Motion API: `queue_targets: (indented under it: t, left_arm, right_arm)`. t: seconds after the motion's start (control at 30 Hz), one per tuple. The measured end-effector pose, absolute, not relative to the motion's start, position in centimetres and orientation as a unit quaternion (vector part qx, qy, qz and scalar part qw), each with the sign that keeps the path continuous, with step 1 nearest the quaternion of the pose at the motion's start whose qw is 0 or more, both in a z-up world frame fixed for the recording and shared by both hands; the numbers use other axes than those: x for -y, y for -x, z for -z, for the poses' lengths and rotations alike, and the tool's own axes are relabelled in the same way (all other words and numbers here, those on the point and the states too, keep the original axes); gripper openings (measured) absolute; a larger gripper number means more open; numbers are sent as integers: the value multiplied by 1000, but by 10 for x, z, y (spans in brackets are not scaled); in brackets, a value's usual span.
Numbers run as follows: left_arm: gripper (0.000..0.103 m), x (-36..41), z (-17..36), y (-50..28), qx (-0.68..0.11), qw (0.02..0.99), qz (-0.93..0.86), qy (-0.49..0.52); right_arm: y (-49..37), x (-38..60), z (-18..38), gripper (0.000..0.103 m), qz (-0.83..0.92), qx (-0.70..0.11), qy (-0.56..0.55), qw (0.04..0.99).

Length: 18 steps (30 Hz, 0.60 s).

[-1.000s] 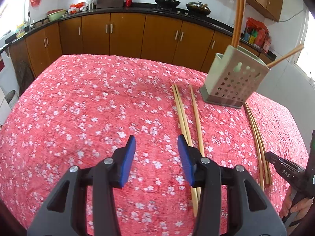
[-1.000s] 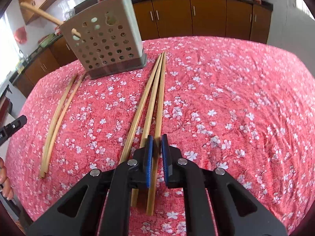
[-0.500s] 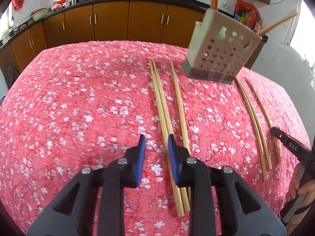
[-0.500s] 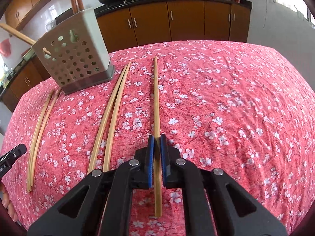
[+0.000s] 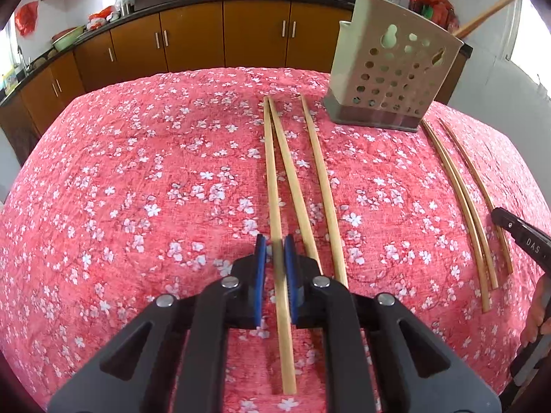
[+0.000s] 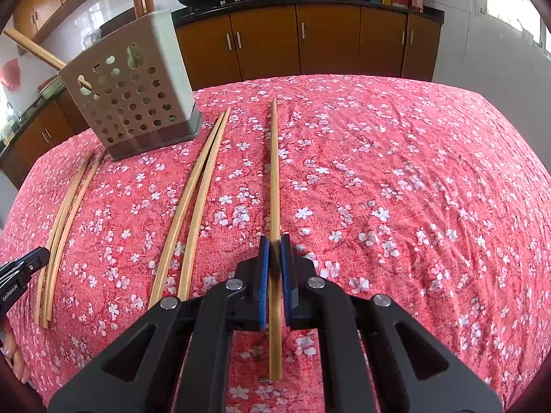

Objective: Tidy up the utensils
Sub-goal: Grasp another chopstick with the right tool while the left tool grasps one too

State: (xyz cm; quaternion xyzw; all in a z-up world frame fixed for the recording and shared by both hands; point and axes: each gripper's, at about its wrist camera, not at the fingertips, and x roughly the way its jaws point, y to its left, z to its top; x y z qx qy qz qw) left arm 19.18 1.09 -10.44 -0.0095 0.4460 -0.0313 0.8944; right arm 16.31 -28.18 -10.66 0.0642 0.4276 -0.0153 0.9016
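Chopsticks scattered on red floral table [image 5: 103, 189]. Left wrist view: left tongs [image 5: 274, 265] at lower centre, blue pads nearly closed around one chopstick [image 5: 273, 186], apparently pinching it near its near end. Its long axis runs straight away from the tongs toward the perforated holder [image 5: 389, 79] at upper right. Two more chopsticks [image 5: 310, 186] lie just right of the gripped one, roughly parallel. Three-stick cluster [image 5: 461, 199] sits farther right, by the right tongs' tip at right edge. Holder already has sticks standing in it.

Right wrist view: right tongs [image 6: 274, 261] at lower centre, pads closed on a single chopstick [image 6: 273, 172], gripped toward its near end, with the tail poking out below the jaws. The stick's axis points up-frame, with the holder [image 6: 131, 96] at upper left, up and left of the stick's far tip. A pair [image 6: 196, 199] lies left of it; another cluster [image 6: 65, 206] at far left.

Judgement: both tongs have a stick, so next is lift and tip upright into the holder. Which arm is nearer cannot be told for sure.
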Motion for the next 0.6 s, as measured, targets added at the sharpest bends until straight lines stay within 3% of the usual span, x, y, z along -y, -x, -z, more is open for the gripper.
queue_targets:
  t: [0.13, 0.6]
  left_arm:
    - [9, -13, 105, -201, -444, 896, 18, -2]
    - [12, -58, 105, -226, -427, 904, -20, 20]
  right_arm:
    - [-162, 279, 107, 8, 13, -427, -62, 902]
    - [-167, 289, 108, 8, 28, -420, -69, 904]
